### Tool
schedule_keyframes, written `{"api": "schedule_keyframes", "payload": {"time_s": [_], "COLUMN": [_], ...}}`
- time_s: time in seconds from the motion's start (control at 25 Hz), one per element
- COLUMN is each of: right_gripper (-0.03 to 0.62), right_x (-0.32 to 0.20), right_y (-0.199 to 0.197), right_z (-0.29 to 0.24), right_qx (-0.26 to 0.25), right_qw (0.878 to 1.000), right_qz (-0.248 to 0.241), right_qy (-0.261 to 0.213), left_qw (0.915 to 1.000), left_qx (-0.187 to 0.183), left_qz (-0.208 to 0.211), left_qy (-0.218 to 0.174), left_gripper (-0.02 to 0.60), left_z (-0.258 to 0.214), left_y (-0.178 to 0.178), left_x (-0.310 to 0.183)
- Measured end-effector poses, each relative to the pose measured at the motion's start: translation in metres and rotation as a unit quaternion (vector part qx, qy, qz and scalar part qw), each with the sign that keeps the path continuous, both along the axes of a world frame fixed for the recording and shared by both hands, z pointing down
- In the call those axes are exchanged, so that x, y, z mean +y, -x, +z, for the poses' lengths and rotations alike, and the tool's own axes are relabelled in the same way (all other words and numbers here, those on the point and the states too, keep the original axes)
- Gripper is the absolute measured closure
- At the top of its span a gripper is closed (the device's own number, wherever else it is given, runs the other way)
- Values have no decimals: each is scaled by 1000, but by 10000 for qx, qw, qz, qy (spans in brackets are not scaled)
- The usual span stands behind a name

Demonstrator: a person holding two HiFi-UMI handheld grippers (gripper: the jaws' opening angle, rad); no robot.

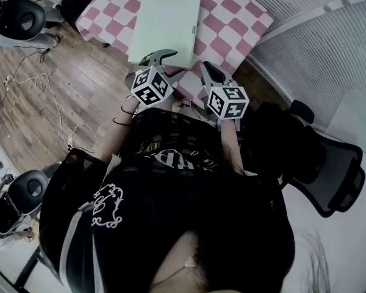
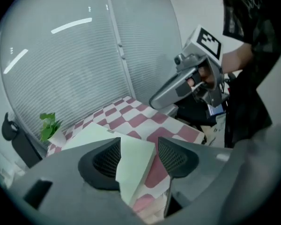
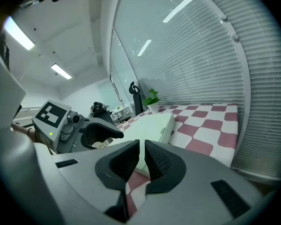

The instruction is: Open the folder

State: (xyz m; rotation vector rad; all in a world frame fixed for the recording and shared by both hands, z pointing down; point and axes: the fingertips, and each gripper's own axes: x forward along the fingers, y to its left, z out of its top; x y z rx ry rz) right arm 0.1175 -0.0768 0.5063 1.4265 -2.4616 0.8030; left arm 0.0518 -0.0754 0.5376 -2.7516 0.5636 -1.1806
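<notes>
My head camera looks steeply down past my chest onto my left claw [image 1: 165, 57] and right claw [image 1: 208, 69], the counter [image 1: 235, 18] just beyond them. Each claw's camera rides close behind its jaws, facing low across that counter; both share the folder [image 1: 165, 23] ahead.

I read no text, label or number in any view. The shirt print [image 1: 171, 156] is too blurred to decipher.
</notes>
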Motion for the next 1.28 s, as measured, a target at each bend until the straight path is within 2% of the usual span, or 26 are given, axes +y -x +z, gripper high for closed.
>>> {"api": "schedule_keyframes", "payload": {"time_s": [0.2,0.32,0.52,0.64,0.72,0.92,1.04,1.28], "right_gripper": [560,560,560,560,560,559,492,473], "right_x": [0,-1,-2,-1,-1,-4,-7,-6], "right_y": [5,5,6,13,17,26,29,26], "right_z": [34,51,67,74,80,85,87,87], "right_qx": [-374,-302,-175,-128,-75,-150,-341,-686], "right_qw": [9975,9958,9938,9929,9921,9916,9900,9857], "right_qz": [143,240,322,219,146,14,-40,-64], "right_qy": [583,829,1051,1158,1240,1288,1370,1539], "left_qw": [9954,9907,9852,9877,9905,9927,9929,9938], "left_qx": [-715,-1035,-1317,-1232,-1072,-817,-760,-548], "left_qz": [638,839,1089,951,858,891,916,906], "left_qy": [-86,-266,-151,-143,-54,29,58,343], "left_gripper": [328,327,312,314,338,383,414,428], "left_z": [34,50,74,72,68,66,62,61], "left_y": [-6,-4,2,7,9,10,12,12], "left_x": [-4,-12,-12,-17,-20,-18,-17,-14]}}
